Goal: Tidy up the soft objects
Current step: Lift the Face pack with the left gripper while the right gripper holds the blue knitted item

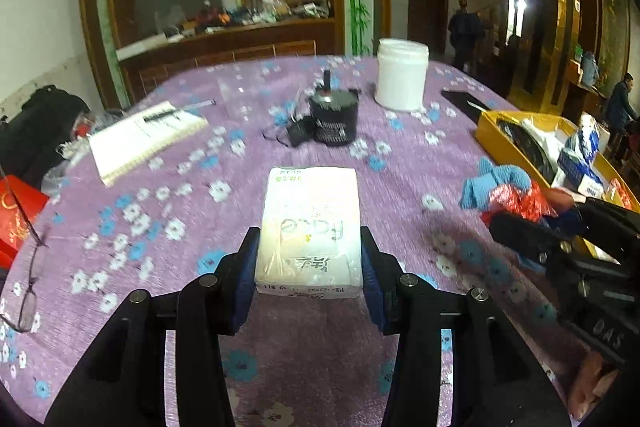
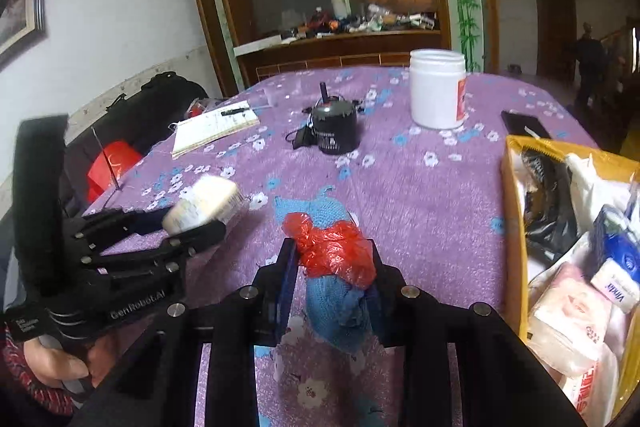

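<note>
While my left gripper (image 1: 310, 267) clamps the squashy tissue pack (image 1: 310, 231) mid-sides, my right gripper (image 2: 334, 281) pinches the limp red bag (image 2: 332, 251) and blue knit (image 2: 336, 311) bundle.

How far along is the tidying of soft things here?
Done: tissue packs already lie in the yellow box. In hand: left tool grips a tissue pack; right tool closes around the blue knit and red bag. Left: boxing both.
</note>
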Demonstrator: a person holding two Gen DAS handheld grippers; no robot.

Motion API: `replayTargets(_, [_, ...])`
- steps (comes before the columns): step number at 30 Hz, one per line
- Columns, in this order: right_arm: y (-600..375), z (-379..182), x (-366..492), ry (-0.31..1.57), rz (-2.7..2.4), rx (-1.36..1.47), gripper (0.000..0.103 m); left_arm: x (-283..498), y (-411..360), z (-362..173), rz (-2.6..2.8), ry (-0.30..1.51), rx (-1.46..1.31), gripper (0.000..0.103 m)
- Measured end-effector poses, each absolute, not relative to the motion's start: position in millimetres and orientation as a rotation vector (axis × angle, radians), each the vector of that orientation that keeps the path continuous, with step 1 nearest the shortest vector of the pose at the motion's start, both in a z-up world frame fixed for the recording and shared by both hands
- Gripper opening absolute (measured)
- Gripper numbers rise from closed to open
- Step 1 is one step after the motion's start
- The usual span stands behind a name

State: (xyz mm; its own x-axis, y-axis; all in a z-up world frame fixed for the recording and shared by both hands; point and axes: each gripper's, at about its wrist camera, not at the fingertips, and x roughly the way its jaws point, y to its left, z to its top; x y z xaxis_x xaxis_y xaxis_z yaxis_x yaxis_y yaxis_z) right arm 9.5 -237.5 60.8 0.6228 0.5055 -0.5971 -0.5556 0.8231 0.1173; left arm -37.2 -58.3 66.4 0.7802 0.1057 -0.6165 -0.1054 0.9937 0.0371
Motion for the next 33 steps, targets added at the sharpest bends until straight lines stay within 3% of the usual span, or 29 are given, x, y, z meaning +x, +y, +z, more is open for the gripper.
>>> replayTargets(13, [-235, 70, -5, 0.559, 0.639, -0.114, 0.032, -38, -63, 69, 0.139, 0.632, 0.042, 0.044])
replayTargets(33, [-246, 75, -3, 0.552, 0.623, -0.055, 0.033, -46, -74, 73, 0.164, 0.573, 0.095, 0.044])
